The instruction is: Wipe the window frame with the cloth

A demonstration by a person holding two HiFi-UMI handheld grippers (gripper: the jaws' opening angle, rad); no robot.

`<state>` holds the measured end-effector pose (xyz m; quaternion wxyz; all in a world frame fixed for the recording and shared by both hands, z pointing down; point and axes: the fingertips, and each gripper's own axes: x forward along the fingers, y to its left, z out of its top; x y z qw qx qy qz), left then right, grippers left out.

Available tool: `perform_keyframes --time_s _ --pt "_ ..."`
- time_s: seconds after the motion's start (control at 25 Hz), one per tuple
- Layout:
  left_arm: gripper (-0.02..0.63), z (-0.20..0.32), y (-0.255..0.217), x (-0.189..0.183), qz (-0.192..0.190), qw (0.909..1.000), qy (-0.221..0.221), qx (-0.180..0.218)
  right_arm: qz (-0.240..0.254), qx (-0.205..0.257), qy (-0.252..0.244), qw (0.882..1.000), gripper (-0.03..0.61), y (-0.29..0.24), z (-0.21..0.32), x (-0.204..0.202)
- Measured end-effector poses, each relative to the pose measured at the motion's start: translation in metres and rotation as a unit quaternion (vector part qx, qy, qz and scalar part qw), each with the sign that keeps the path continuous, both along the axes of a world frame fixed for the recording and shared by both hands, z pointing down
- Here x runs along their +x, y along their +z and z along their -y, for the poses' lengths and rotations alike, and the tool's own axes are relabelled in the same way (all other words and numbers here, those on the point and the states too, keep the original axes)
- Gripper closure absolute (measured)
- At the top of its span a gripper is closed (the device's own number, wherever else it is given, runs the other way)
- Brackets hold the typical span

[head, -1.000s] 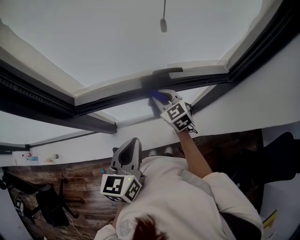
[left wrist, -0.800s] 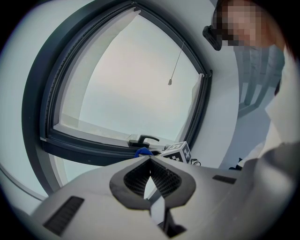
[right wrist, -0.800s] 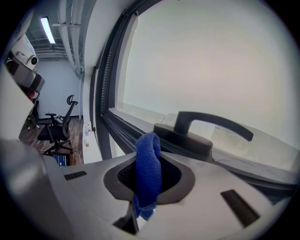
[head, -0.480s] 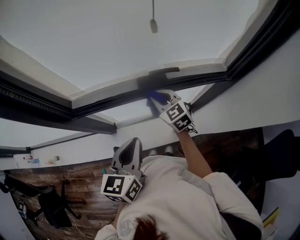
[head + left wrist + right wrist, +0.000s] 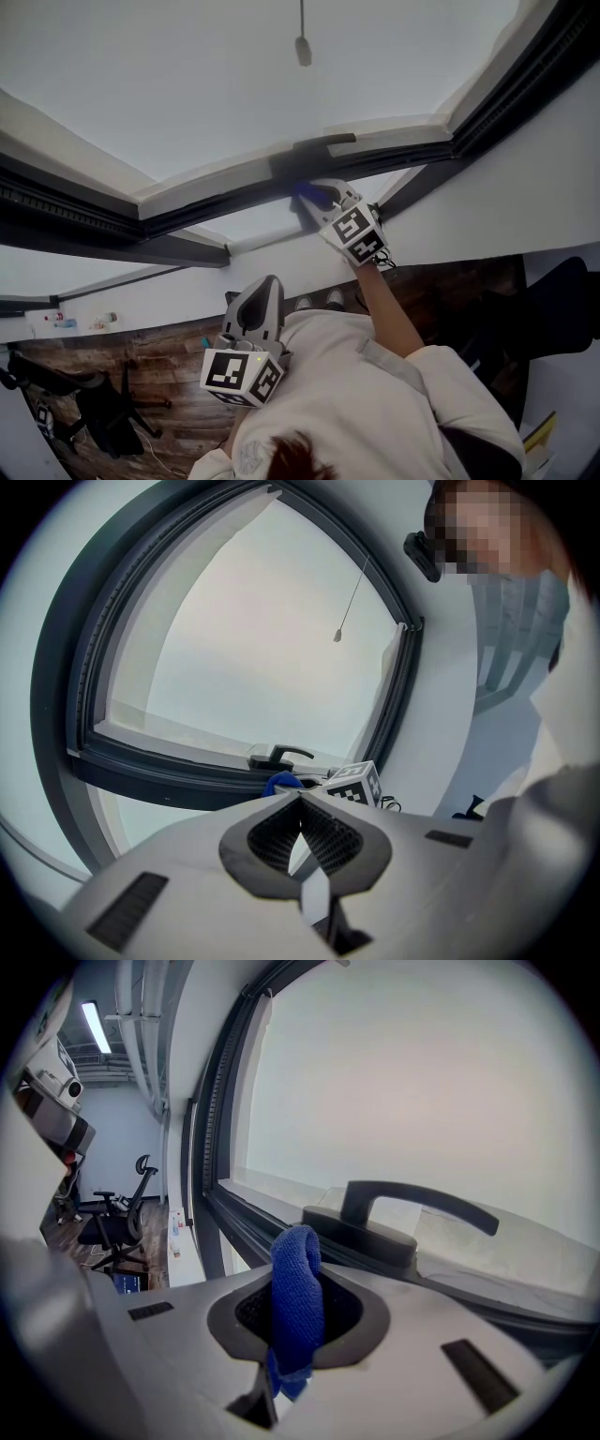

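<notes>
My right gripper (image 5: 323,192) is raised to the dark window frame (image 5: 216,192) and is shut on a blue cloth (image 5: 296,1307). The cloth (image 5: 312,193) sits against the frame just below the black window handle (image 5: 314,145). In the right gripper view the handle (image 5: 403,1211) lies right ahead of the cloth's folded tip. My left gripper (image 5: 258,305) hangs low near my chest, shut with nothing between its jaws. From the left gripper view the cloth (image 5: 281,782), the handle (image 5: 279,756) and the right gripper's marker cube (image 5: 356,782) show beyond the closed jaws (image 5: 300,799).
A blind's pull cord (image 5: 302,42) dangles in front of the pane. A white sill (image 5: 141,300) runs under the window with small bottles (image 5: 64,322) on it. Office chairs (image 5: 98,412) stand on the wooden floor at left.
The right gripper with the cloth has shifted slightly left and up along the frame. The left gripper has stayed put.
</notes>
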<state>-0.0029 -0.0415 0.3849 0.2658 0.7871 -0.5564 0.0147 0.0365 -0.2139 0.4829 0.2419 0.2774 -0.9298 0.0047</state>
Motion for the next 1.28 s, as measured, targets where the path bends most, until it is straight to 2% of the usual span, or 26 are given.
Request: perform_keyframes --time_s 0.28,0.76,1.28 --pt "0.609 0.005 0.0 0.004 -0.005 1.0 0.006 -0.001 0.004 -0.003 -0.007 1.0 0.529 -0.001 0.0 0.004" --pt "0.609 0.015 0.001 0.019 -0.007 0.9997 0.025 0.002 0.005 -0.004 0.01 1.0 0.529 0.001 0.008 0.026" --pt "0.609 0.017 0.001 0.024 -0.005 0.9997 0.025 0.0 0.008 -0.006 0.015 1.0 0.529 0.0 0.011 0.036"
